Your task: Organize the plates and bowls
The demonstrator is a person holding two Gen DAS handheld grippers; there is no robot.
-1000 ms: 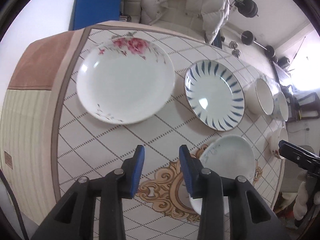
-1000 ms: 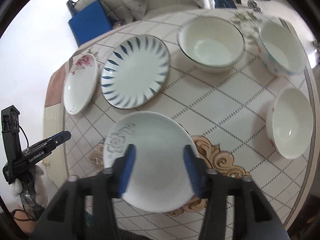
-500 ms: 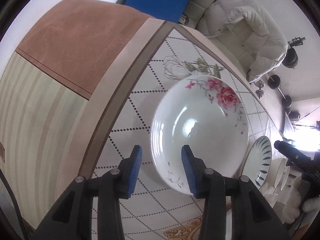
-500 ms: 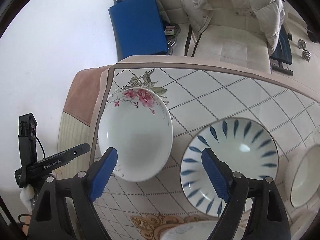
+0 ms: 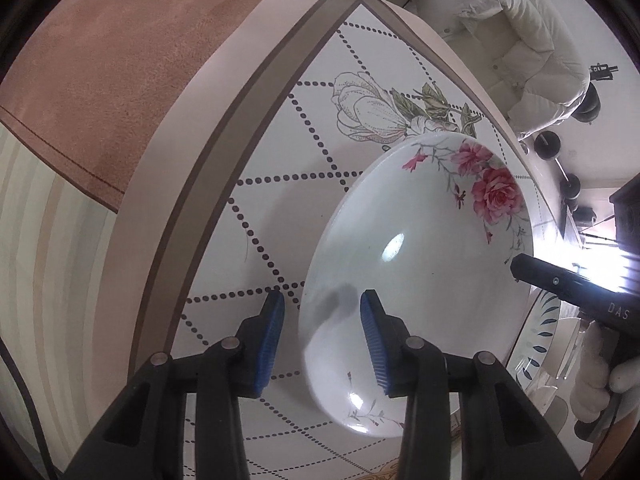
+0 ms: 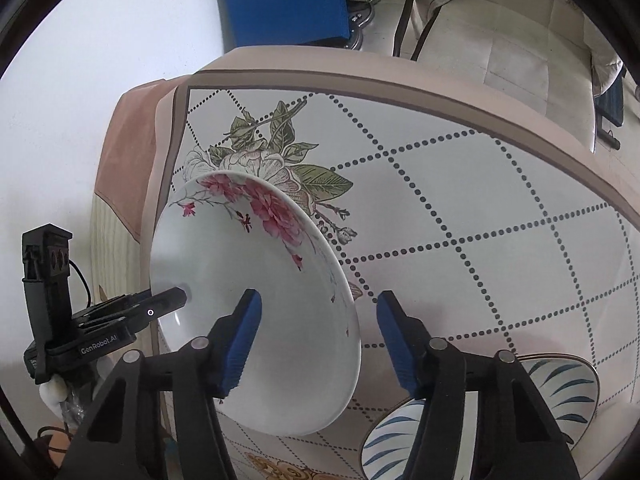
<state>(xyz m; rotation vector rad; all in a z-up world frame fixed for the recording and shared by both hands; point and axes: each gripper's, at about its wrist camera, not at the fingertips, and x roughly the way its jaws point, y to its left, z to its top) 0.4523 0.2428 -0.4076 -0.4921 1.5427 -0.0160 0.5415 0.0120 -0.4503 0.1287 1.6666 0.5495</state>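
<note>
Two grippers straddle one plate, each on an opposite edge.

Left wrist view: your left gripper (image 5: 322, 326) points steeply down with the rim of the rose plate (image 5: 420, 272) between its blue pads. The rim runs up through the gap, so one pad sits over the tablecloth (image 5: 280, 160) outside the plate and the other over its white inside. The jaws are closing, but a sliver of cloth still shows between the outer pad and the rim; nothing is gripped yet. The plate lies near the corner of the table, mostly to the right of this tool. Your right gripper's black finger and gloved hand reach in at the far right edge. Beyond it shows a sliver of the blue plate (image 5: 540, 328), close beside the rose plate.

Right wrist view: your right gripper (image 6: 318, 334) has the opposite rim between its pads, and the jaws are closing fast. The left pad hangs over the plate's inside, the right pad over the cloth with a clear gap to the rim, so nothing is clamped here either. Your left gripper's black finger (image 6: 160, 304) overlaps the plate's left edge. The blue plate (image 6: 480, 408) sits at lower right, just beside the rose plate. Watch it when you lift: I judge the right outer finger has little room there.
</note>
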